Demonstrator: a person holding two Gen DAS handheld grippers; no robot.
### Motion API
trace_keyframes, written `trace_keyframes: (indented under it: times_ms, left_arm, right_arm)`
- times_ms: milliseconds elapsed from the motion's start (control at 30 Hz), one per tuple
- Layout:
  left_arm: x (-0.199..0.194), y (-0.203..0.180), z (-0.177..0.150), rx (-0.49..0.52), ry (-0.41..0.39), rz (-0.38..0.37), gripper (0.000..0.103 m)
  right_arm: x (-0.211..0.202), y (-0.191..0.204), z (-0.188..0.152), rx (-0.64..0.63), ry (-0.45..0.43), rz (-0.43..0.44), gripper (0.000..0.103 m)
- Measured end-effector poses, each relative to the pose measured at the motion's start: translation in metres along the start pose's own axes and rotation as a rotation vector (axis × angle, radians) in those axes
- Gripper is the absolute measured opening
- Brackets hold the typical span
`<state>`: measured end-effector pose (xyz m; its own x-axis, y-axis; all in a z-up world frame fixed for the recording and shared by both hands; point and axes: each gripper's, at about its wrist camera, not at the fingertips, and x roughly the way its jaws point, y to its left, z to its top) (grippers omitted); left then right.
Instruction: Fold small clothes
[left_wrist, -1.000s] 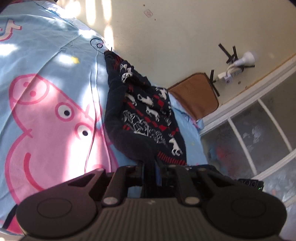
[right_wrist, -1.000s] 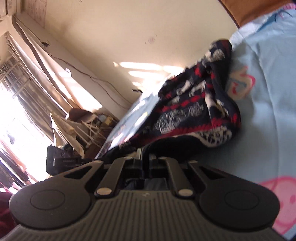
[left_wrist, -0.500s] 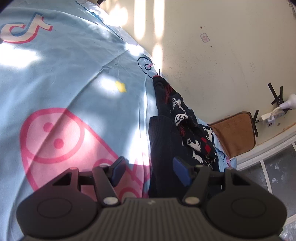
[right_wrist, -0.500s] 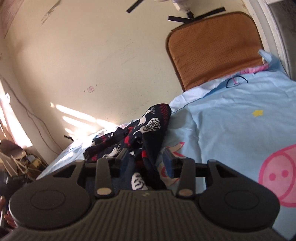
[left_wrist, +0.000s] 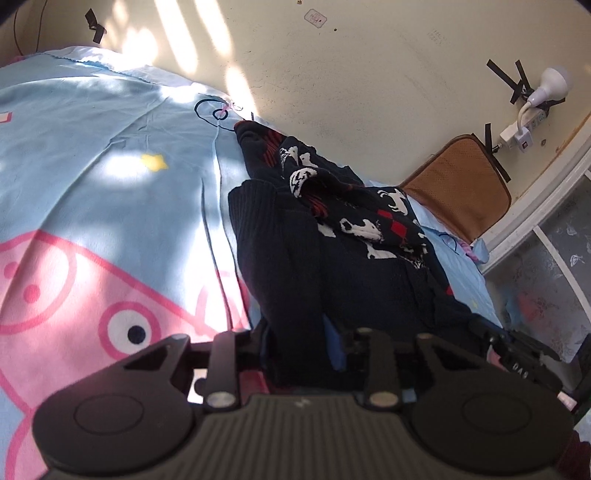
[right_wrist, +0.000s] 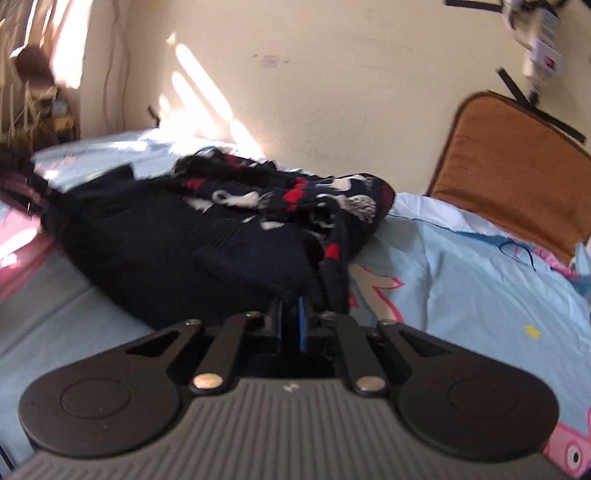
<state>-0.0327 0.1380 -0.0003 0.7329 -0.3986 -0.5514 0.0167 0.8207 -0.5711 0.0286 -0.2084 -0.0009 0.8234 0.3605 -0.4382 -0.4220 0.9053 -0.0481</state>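
Dark sweater lies bunched on the blue bedsheet, at 12 o'clock from both claws: left claw closing onto its near hem, right claw closing, pinching its near edge.

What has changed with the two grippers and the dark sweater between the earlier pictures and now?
Both grippers let go, shifted, then closed again: the left gripper is closing around the sweater and the right gripper pinches its edge. The sweater remains crumpled on the blue sheet.

Pig-print blue sheet, brown cushion; wall lamp
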Motion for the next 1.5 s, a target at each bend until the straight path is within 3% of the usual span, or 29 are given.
trace_keyframes:
  times_ms: [67, 100, 200, 267, 333, 433, 500, 600, 667, 800, 867, 900, 967, 1000, 1067, 1167, 1233, 1267, 1433, 1467, 1500]
  left_arm:
    - [-0.011, 0.004, 0.016, -0.036, -0.021, -0.065, 0.017]
    - [-0.021, 0.005, 0.025, -0.049, -0.049, -0.100, 0.014]
    - [-0.056, -0.001, 0.045, -0.038, -0.136, -0.186, 0.013]
    - [-0.074, -0.006, 0.048, 0.001, -0.162, -0.201, 0.013]
    - [-0.081, -0.006, 0.044, 0.035, -0.140, -0.173, 0.012]
    - [-0.067, 0.006, 0.027, 0.046, -0.040, -0.113, 0.012]
    - [-0.047, 0.018, 0.015, 0.029, 0.038, -0.049, 0.012]
    - [-0.026, 0.031, 0.003, 0.000, 0.094, 0.006, 0.012]
    - [-0.032, 0.029, 0.007, 0.000, 0.067, -0.019, 0.012]
    - [-0.050, 0.009, 0.026, 0.069, -0.033, -0.079, 0.012]
    - [-0.051, -0.001, 0.032, 0.105, -0.083, -0.099, 0.012]
    - [-0.047, -0.004, 0.033, 0.116, -0.098, -0.102, 0.013]
    - [-0.030, -0.003, 0.031, 0.134, -0.065, -0.042, 0.014]
    - [-0.019, 0.000, 0.028, 0.136, -0.024, -0.006, 0.018]
    - [0.002, 0.009, 0.014, 0.129, 0.071, 0.042, 0.022]
    - [-0.004, 0.016, 0.013, 0.107, 0.051, 0.038, 0.037]
    - [-0.012, 0.017, 0.024, 0.083, 0.000, 0.048, 0.054]
    - [-0.014, 0.015, 0.029, 0.081, -0.027, 0.049, 0.055]
    - [0.009, 0.002, 0.047, 0.101, -0.048, 0.042, 0.048]
    - [0.018, -0.002, 0.047, 0.120, -0.042, 0.046, 0.043]
    - [0.029, -0.005, 0.045, 0.145, -0.031, 0.060, 0.030]
  right_arm:
    - [-0.015, -0.035, 0.019, 0.210, -0.053, 0.070, 0.009]
    - [-0.023, -0.054, 0.028, 0.348, -0.083, 0.153, 0.009]
    - [-0.041, -0.088, 0.041, 0.605, -0.146, 0.384, 0.009]
    - [-0.048, -0.095, 0.042, 0.690, -0.118, 0.495, 0.009]
    - [-0.047, -0.094, 0.032, 0.745, -0.046, 0.534, 0.009]
    - [-0.037, -0.090, -0.004, 0.836, 0.072, 0.516, 0.009]
    - [-0.026, -0.082, -0.032, 0.855, 0.172, 0.432, 0.009]
    - [-0.013, -0.082, -0.058, 0.898, 0.228, 0.369, 0.009]
    - [-0.016, -0.087, -0.053, 0.940, 0.187, 0.404, 0.009]
    - [-0.039, -0.093, -0.011, 0.884, -0.018, 0.486, 0.009]
    - [-0.044, -0.094, 0.002, 0.849, -0.083, 0.477, 0.009]
    - [-0.043, -0.094, 0.004, 0.829, -0.088, 0.441, 0.009]
    - [-0.031, -0.089, -0.002, 0.760, -0.018, 0.328, 0.009]
    - [-0.020, -0.085, -0.011, 0.703, 0.067, 0.231, 0.010]
    - [-0.004, -0.080, -0.036, 0.685, 0.206, 0.149, 0.014]
    - [-0.016, -0.093, -0.049, 0.794, 0.142, 0.209, 0.023]
    - [-0.024, -0.096, -0.041, 0.784, 0.078, 0.193, 0.036]
    - [-0.026, -0.096, -0.035, 0.769, 0.053, 0.182, 0.038]
    - [-0.008, -0.075, -0.010, 0.670, 0.014, 0.210, 0.040]
    - [0.004, -0.066, -0.007, 0.637, 0.025, 0.214, 0.040]
    - [0.013, -0.059, -0.007, 0.606, 0.044, 0.207, 0.039]
